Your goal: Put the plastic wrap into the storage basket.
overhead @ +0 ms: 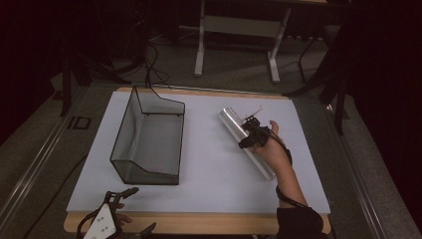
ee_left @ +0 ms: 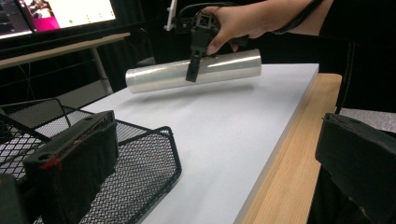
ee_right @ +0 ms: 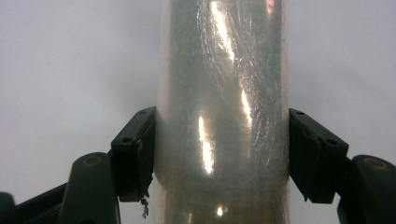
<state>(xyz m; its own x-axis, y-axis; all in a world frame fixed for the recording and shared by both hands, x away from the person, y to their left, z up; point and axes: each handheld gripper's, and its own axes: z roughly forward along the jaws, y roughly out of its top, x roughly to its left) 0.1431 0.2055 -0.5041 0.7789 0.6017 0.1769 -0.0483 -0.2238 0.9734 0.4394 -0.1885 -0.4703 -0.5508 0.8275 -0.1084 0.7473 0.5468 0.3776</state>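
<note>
A long roll of clear plastic wrap (overhead: 230, 120) lies slantwise over the right half of the white table top (overhead: 214, 174). My right gripper (overhead: 250, 133) is shut on it near its middle. In the right gripper view both black pads press the sides of the roll (ee_right: 222, 93). From the left gripper view the roll (ee_left: 159, 77) hangs level, a little above the table, with its shadow below and the right gripper (ee_left: 194, 60) clamped on it. My left gripper (overhead: 141, 210) stands open at the table's front left edge, its jaws wide apart with nothing between them.
A black wire mesh basket (overhead: 124, 134) stands on the left half of the table, close in front of the left gripper (ee_left: 215, 154). A wooden rim (ee_left: 280, 177) runs along the table's front. Another table's white legs (overhead: 199, 45) stand behind, and a lit monitor (ee_left: 70, 11) is off to one side.
</note>
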